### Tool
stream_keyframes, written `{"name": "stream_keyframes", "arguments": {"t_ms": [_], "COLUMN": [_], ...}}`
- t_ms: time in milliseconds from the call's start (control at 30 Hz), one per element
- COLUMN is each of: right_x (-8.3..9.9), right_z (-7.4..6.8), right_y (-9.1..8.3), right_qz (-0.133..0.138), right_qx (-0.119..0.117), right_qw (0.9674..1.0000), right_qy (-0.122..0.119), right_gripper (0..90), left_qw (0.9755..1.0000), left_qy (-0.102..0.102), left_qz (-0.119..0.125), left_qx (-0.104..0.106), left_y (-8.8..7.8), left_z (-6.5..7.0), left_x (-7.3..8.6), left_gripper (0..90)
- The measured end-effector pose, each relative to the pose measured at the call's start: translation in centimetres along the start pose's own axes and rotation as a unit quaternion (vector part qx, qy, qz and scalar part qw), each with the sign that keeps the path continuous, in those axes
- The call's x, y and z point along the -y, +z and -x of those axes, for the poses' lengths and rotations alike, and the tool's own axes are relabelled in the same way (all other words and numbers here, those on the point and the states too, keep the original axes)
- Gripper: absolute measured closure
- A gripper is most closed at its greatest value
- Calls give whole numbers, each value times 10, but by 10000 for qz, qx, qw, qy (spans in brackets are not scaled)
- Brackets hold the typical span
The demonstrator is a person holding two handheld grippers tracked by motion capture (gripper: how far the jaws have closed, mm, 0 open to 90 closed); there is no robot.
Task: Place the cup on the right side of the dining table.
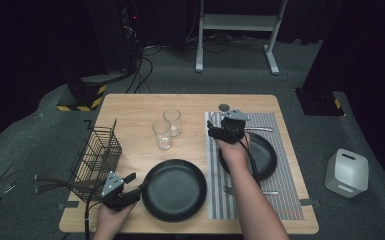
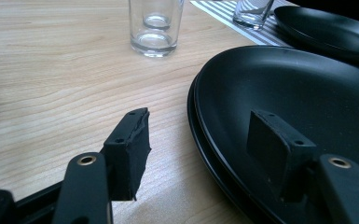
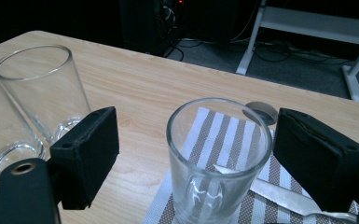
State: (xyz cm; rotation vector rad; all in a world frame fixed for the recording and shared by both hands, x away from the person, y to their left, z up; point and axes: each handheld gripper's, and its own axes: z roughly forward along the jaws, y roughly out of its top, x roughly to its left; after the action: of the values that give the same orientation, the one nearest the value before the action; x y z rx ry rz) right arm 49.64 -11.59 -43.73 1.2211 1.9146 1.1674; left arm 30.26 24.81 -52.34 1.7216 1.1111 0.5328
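Your right gripper (image 3: pixel 193 158) sits with its jaws apart around the glass (image 3: pixel 217 158), which stands upright on the striped placemat's (image 3: pixel 224 135) far corner, beside the knife (image 3: pixel 279 196), so you're lined up to clamp. Your left gripper (image 2: pixel 205 154) is spread too, straddling the near plate's (image 2: pixel 298 88) rim on the table (image 2: pixel 65 84), likely ready to steady or lift it.

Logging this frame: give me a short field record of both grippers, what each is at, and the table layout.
left gripper: open, fingers straddle rim of near plate
right gripper: open, fingers either side of glass, not touching
glass: upright on striped mat, knife behind it
far plate: on mat
two spare glasses: bare table
basket: left edge
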Motion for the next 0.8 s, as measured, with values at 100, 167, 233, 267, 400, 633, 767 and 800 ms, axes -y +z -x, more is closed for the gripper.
{"name": "stream_keyframes", "arguments": {"t_ms": [100, 167, 233, 267, 400, 633, 767, 800], "right_x": [3, 4, 5, 7, 10, 23, 30, 30], "right_z": [-1, -2, -3, -4, -6, -15, -19, -19], "right_y": [-4, -6, -7, -9, -13, -25, -32, -32], "right_qz": [-2, -25, -16, -14, 3, 16, 29, 29], "right_qx": [-16, -11, -23, -32, -69, -178, -244, -244], "right_qw": [10000, 10000, 10000, 10000, 9999, 9998, 9996, 9996], "right_qy": [-19, -46, -53, -54, -93, -104, -132, -132], "right_gripper": [146, 146, 146, 146, 146, 145, 145, 145], "left_qw": [10000, 10000, 10000, 10000, 10000, 10000, 10000, 10000], "left_qy": [24, 18, 16, 18, 27, 38, 38, 33], "left_qz": [-6, -4, -7, -5, -4, -5, -13, -12], "left_qx": [-6, -7, -8, -15, -21, -27, -27, -28], "left_y": [0, 0, 0, 0, 0, 1, 1, 1], "left_z": [0, 0, 0, 0, 0, 1, 1, 1], "left_x": [0, 0, 0, 0, 0, 0, 0, 0], "left_gripper": [395, 395, 395, 395, 395, 395, 395, 395]}}
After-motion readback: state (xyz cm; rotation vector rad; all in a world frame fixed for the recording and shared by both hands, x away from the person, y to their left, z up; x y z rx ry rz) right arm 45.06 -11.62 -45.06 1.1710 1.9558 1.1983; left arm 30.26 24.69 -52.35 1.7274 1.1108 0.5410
